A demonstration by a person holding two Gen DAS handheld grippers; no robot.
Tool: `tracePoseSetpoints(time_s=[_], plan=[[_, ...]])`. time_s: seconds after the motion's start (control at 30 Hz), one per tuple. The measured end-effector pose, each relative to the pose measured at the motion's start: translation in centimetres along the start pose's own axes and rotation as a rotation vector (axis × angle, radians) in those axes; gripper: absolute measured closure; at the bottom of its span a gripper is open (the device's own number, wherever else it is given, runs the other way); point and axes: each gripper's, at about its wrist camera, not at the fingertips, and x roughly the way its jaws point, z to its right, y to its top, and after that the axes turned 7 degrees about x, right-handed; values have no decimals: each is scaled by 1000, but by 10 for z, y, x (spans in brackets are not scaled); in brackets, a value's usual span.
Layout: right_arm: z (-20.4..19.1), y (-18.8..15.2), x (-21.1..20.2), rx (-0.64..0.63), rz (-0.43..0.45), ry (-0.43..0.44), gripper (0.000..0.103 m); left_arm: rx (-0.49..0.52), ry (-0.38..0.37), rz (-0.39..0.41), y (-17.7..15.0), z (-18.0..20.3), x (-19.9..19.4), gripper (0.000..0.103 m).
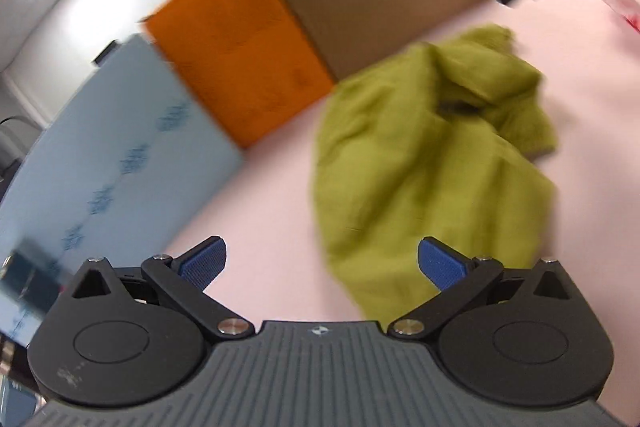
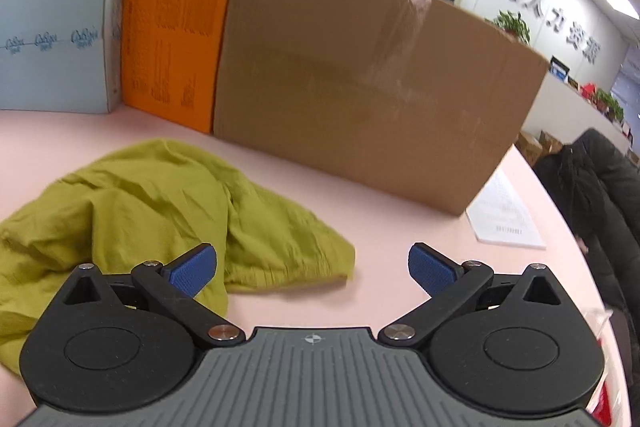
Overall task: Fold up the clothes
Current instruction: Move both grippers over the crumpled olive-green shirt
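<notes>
Garment: one olive-green garment (image 2: 160, 211) lies crumpled in a heap on the pink worktop (image 2: 400, 247), in front of the boxes; not yet spread or folded.
Left gripper (image 1: 322, 261): jaws wide apart, holding nothing; it hovers near the garment's edge, the cloth lying ahead and to its right. This view is motion-blurred.
Right gripper (image 2: 312, 267): jaws wide apart, holding nothing; its left finger (image 2: 192, 271) overlaps the garment in view, its right finger over bare worktop. Whether it touches the cloth cannot be told.
Step in hand (judgement): reaching in to take hold and spread the heap flat.
Method advised: pinch a single layer at an outer hem or corner with each gripper, well apart, then lift and draw outward to flatten before any fold. Seizing bunched layers would likely lock in the creases.
Containers: cardboard box (image 2: 372, 87), orange box (image 2: 172, 35) and pale blue box (image 2: 56, 47) stand side by side at the worktop's far edge; contents not visible.
Other: printed paper sheet (image 2: 504, 219) lies beside the cardboard box, well apart from the garment.
</notes>
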Motion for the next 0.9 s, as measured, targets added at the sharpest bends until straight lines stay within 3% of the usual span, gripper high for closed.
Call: tracePoseSetpoints(time_s=[0.2, 0.23, 0.27, 0.33, 0.43, 0.5, 0.6, 0.67, 0.83, 0.9], plan=[[4, -31, 12, 124, -64, 79, 0, 24, 12, -80, 7, 44, 36, 0], [5, -36, 11, 124, -69, 74, 0, 22, 10, -85, 7, 47, 41, 16], [8, -40, 7, 112, -74, 56, 0, 17, 15, -83, 7, 49, 44, 56], [7, -45, 6, 111, -73, 67, 0, -34, 83, -65, 13, 40, 41, 101], [6, -45, 4, 104, 1, 119, 0, -196, 207, 34, 26, 1, 17, 101], [7, -42, 6, 101, 54, 160, 0, -307, 331, 80, 33, -35, -2, 101], [6, -36, 5, 96, 107, 203, 0, -548, 460, 42, 25, -92, -20, 101], [1, -35, 6, 93, 104, 261, 0, -683, 467, 6, 9, -117, -26, 100], [-27, -45, 23, 90, 13, 450, 0, -688, 479, -115, -33, -108, -27, 86], [-36, -49, 30, 94, -24, 504, 0, -680, 488, -156, -48, -95, -29, 85]])
